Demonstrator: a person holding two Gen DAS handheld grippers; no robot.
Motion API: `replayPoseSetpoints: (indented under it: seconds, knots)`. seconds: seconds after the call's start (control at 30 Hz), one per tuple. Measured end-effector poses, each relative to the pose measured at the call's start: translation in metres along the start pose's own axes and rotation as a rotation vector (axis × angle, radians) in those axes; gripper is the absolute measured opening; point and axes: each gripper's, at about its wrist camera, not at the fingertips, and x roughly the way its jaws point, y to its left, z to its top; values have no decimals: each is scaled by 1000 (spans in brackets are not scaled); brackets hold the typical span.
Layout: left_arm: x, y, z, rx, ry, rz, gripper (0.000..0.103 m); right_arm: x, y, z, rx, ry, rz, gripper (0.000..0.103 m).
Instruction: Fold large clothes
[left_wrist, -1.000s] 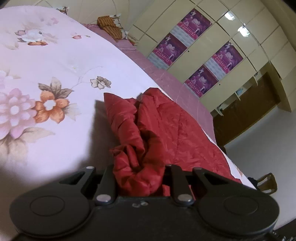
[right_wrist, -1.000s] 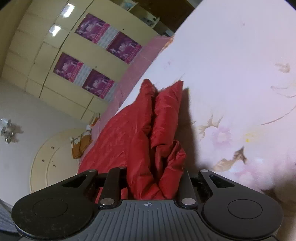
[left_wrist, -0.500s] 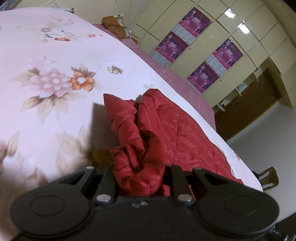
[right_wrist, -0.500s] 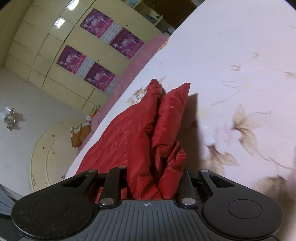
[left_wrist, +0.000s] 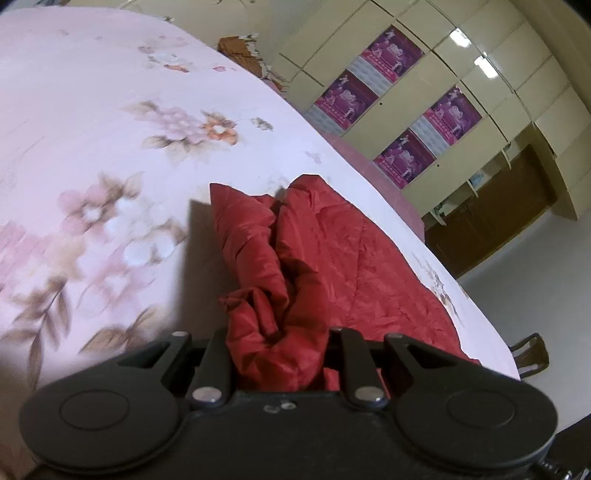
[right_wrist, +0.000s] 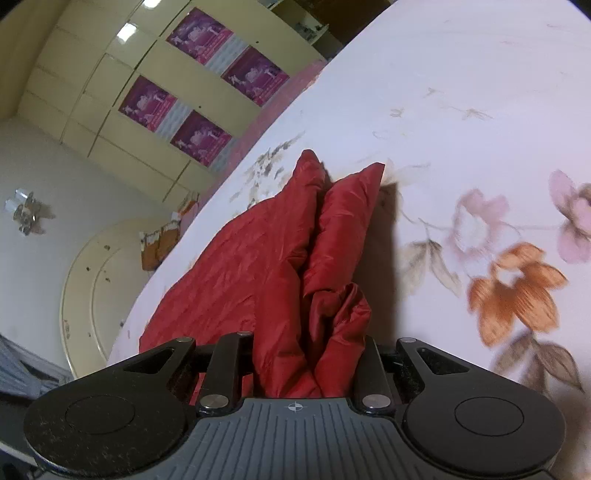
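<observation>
A red quilted garment (left_wrist: 332, 258) lies on a pink floral bedsheet (left_wrist: 92, 155). My left gripper (left_wrist: 280, 354) is shut on a bunched edge of it, and red folds hide the fingertips. In the right wrist view the same red garment (right_wrist: 266, 254) stretches away over the sheet (right_wrist: 480, 129). My right gripper (right_wrist: 306, 362) is shut on another bunched edge of it. Both held edges are lifted above the sheet and cast a shadow on it.
A wall of cream wardrobe doors with purple posters (left_wrist: 406, 96) stands beyond the bed. A brown wooden cabinet (left_wrist: 498, 210) is at the right. Orange folded cloth (left_wrist: 236, 48) lies at the bed's far end. A curved cream headboard (right_wrist: 96, 288) shows at the left.
Both grippers, still holding the red garment, have travelled across the bed. The floral print slides past under them and more of the sheet shows beyond the garment.
</observation>
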Motion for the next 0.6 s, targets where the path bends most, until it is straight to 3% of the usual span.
replayPoseSetpoints:
  seconds: [0.3, 0.37, 0.4, 0.43, 0.47, 0.6]
  knots:
    - [-29, 9, -27, -11, -26, 14, 17, -16, -1, -6, -15, 12, 2, 21]
    - [-27, 12, -30, -17, -22, 28, 24, -8, -1, -1, -17, 25, -17, 21]
    - [-24, 13, -32, -13, -19, 42, 33, 1, 0, 2, -9, 38, -36, 21]
    - [-21, 14, -34, -3, -13, 67, 50, 6, -3, 3, 0, 46, -43, 22]
    - [-18, 14, -36, 7, -14, 99, 53, 11, -5, 3, 8, 50, -48, 26]
    - [-19, 12, -38, 49, -23, 104, 59, 15, -6, 10, 23, 40, -42, 38]
